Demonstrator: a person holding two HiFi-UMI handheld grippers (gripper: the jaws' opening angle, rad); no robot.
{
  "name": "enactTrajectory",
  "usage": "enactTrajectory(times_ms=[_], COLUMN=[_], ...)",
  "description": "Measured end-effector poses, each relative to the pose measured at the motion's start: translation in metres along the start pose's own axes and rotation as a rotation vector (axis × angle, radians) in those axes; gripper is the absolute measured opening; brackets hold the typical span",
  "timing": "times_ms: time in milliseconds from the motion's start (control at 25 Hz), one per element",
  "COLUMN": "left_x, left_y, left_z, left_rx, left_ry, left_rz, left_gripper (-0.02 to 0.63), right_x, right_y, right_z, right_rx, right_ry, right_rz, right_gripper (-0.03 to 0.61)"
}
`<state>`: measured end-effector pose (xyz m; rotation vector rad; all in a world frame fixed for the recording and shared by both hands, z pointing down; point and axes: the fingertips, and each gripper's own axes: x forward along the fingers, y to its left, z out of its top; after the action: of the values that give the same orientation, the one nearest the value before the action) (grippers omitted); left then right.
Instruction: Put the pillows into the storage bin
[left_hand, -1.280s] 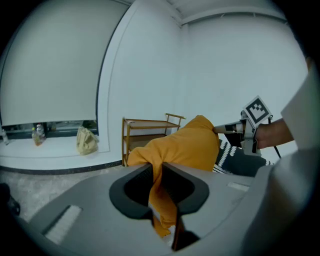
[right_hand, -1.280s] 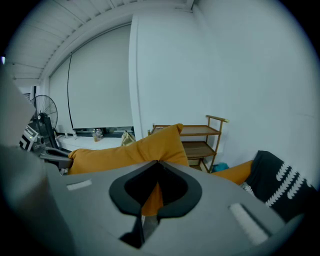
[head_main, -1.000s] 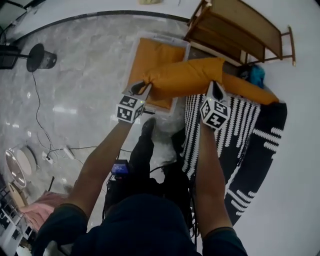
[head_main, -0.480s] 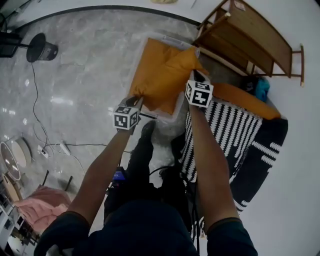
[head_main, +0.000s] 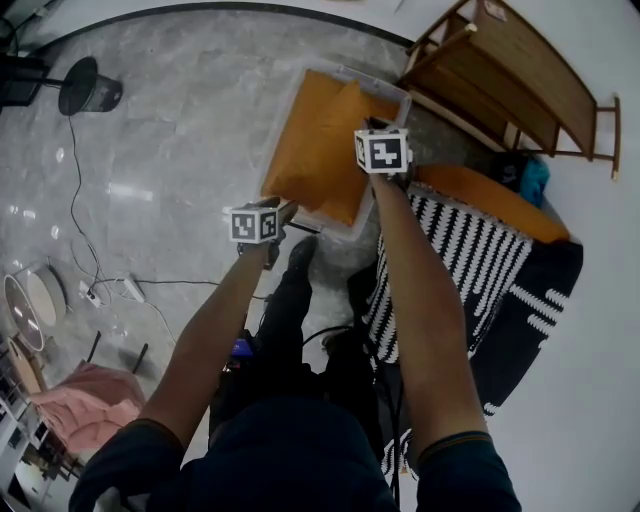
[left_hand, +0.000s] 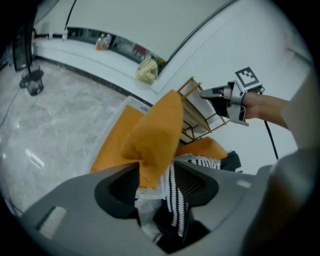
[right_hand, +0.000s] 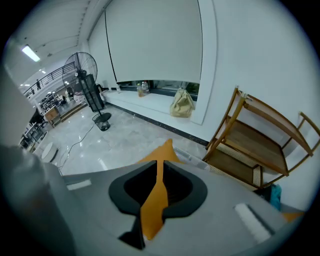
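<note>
A clear storage bin (head_main: 340, 72) stands on the marble floor with one orange pillow (head_main: 298, 112) lying flat in it. A second orange pillow (head_main: 330, 155) hangs edge-up over the bin. My right gripper (head_main: 378, 128) is shut on its far corner, and orange fabric (right_hand: 157, 192) is pinched between the jaws. My left gripper (head_main: 283, 213) is at the near corner; its jaws have just been opening, and the corner (left_hand: 150, 167) still lies loosely between them. A third orange pillow (head_main: 490, 200) rests on the striped rug.
A wooden rack (head_main: 510, 70) stands right behind the bin. The black-and-white striped rug (head_main: 480, 270) lies to the right, with a teal thing (head_main: 535, 180) at its far end. A fan base (head_main: 85, 88) and a cable (head_main: 80, 240) sit at left. The person's feet are near the bin's front edge.
Both grippers carried the pillow left and down, from above the rug to over the bin. The left gripper's jaws went from pinching the corner to standing apart.
</note>
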<state>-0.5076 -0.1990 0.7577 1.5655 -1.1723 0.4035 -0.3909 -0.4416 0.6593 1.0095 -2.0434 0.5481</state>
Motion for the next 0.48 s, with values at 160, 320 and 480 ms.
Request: enactTrajectory(times_ms=[160, 320, 480], left_x=[-0.004, -0.027, -0.066], left_y=[-0.003, -0.029, -0.075], left_z=[-0.007, 0.031, 0.097], left_rx=[0.037, 0.167, 0.341], left_ry=[0.029, -0.063, -0.194], left_rz=[-0.016, -0.043, -0.083], left_gripper=[0.213, 0.177, 0.158], right_x=[-0.017, -0.057, -0.113], right_y=[0.006, -0.003, -0.023], right_z=[0.009, 0.008, -0.006], right_rx=[0.042, 0.070, 0.133], right_ry=[-0.020, -0.085, -0.148], right_rz=[0.031, 0.034, 0.019], right_gripper=[0.025, 0.025, 0.024])
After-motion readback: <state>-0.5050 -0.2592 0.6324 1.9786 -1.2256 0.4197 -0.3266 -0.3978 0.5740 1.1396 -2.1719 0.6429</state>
